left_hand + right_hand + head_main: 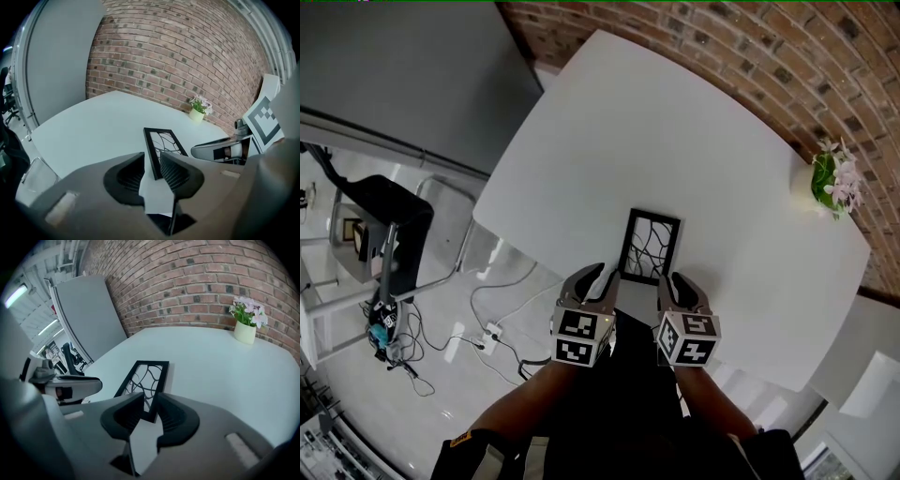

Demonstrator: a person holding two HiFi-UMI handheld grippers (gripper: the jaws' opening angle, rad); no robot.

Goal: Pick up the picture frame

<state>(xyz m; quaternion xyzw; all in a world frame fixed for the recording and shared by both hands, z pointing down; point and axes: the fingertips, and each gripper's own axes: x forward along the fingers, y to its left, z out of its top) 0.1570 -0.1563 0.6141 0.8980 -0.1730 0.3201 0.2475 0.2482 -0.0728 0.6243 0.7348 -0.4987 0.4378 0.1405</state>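
Note:
A black picture frame with a branching line pattern lies flat on the white table, close to its near edge. My left gripper sits at the frame's near left corner, and my right gripper at its near right corner. In the left gripper view the jaws of the left gripper stand apart, with the frame's left edge in the gap and table showing beside it. In the right gripper view the right gripper likewise straddles the frame's right edge, pads apart from it.
A small pot of pink flowers stands at the table's far right by the brick wall. Beyond the table's left edge are a black chair and cables with a power strip on the floor.

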